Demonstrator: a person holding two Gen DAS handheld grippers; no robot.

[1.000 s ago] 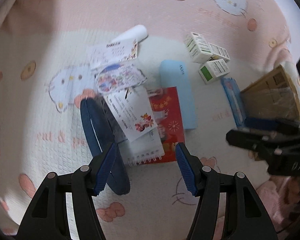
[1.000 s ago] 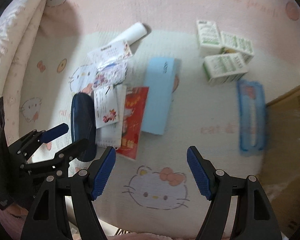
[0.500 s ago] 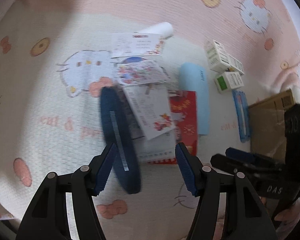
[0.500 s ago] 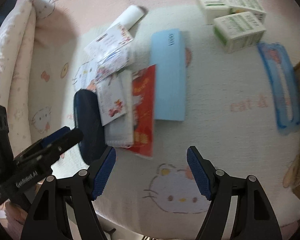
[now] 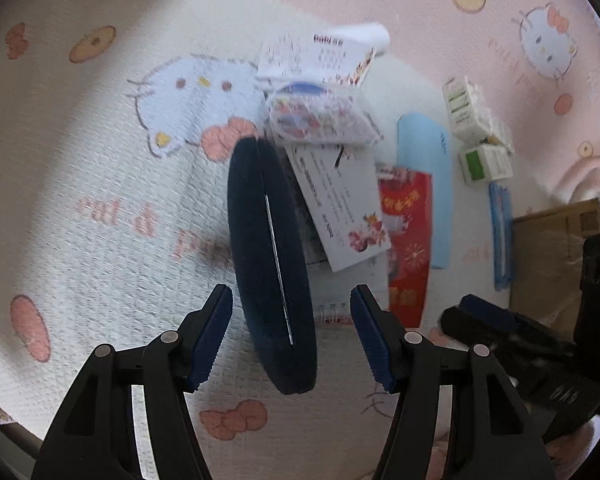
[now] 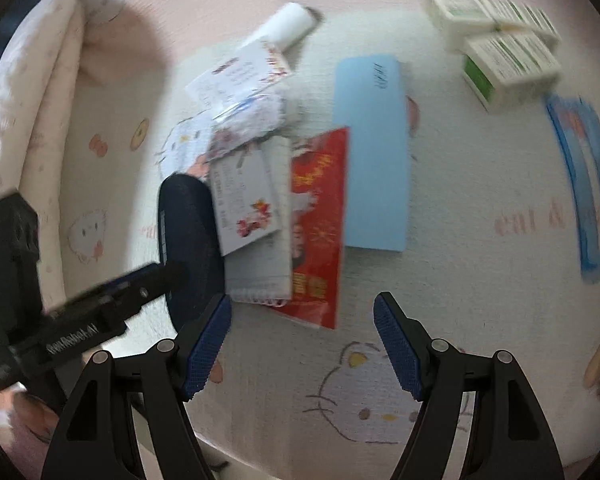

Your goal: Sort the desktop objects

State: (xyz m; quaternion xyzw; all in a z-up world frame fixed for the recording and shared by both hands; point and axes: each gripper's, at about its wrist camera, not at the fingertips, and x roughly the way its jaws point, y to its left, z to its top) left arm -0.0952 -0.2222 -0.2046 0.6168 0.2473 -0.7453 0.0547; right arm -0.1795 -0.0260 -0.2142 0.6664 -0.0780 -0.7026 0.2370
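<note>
Between the wide-open pads of the left gripper [image 5: 292,336] lies a navy zip case [image 5: 270,264], ungripped; it looks rigid, light, best pinched across its narrow width. Right gripper [image 6: 302,344] gapes empty.

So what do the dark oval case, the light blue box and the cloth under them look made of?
Dark oval case: navy fabric, matte, with a pale zip line along its middle. Light blue box: smooth and hard-looking, plastic or coated card, I can't tell which. Cloth: quilted cotton-like textile, fine stitched grid, printed cartoon cats.
</note>
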